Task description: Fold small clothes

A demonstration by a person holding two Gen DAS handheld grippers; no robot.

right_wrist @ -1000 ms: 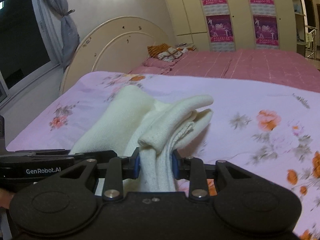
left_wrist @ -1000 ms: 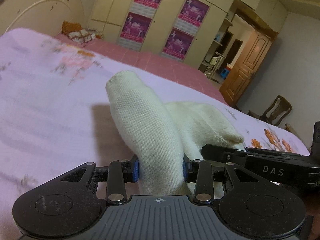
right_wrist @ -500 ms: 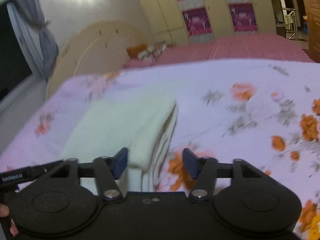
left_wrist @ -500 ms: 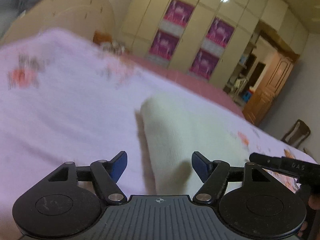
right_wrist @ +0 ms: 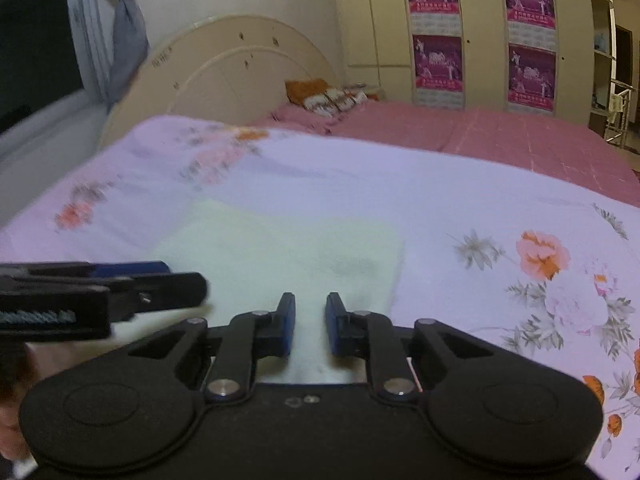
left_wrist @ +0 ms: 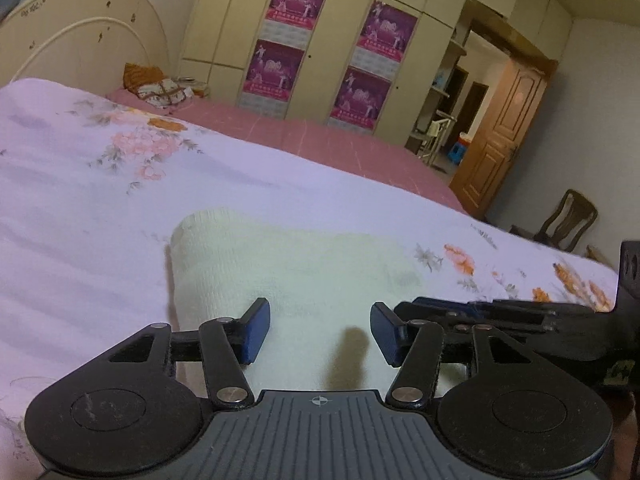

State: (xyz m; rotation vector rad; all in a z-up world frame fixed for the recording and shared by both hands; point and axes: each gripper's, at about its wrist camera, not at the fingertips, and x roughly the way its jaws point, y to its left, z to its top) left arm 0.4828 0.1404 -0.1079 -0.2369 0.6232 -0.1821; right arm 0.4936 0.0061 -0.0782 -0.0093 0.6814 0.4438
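Floral bedspread (left_wrist: 100, 208) carries the cream garment (left_wrist: 304, 272), lying flat and folded just ahead of both tongs, the left tongs (left_wrist: 319, 330) spread wide, the right tongs (right_wrist: 310, 322) narrowly parted and empty, so this fold looks finished.

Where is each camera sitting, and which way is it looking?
Left wrist: sits on the left gripper, low over the bed, looking along its wide-open fingers across the cream cloth toward the wardrobe and door; the right gripper pokes in from the right.
Right wrist: sits on the right gripper, looking along its narrowly parted fingers over the cream cloth toward the headboard and window; the left gripper pokes in from the left.
Shared: the cloth, the flowered bed, the postered wardrobe, and each other's gripper.
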